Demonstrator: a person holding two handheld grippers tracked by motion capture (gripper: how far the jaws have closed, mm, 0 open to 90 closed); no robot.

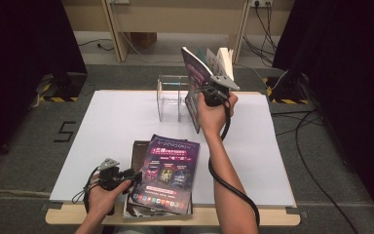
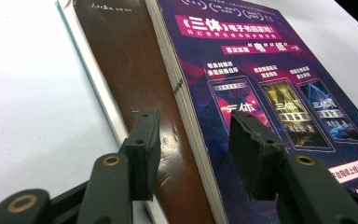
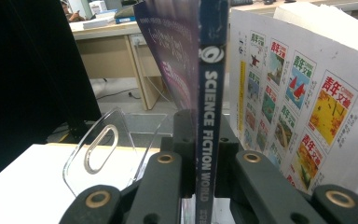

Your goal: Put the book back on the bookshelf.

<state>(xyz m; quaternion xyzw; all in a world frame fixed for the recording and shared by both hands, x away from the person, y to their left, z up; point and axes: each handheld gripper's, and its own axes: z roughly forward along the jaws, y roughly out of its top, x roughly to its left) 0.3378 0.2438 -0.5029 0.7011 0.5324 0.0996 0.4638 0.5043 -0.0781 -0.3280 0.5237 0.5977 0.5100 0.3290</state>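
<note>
Purple mag [image 3: 212, 116], blue spine, upright, pages splayed.

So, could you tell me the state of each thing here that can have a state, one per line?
Right gripper: shut on the magazine's spine.
Held magazine: upright in the air, pages fanned open, beside the rack.
Clear rack: upright on the table, nothing visible in it.
Left gripper: open, over the stack's edge.
Stacked magazines: closed, lying flat.
</note>
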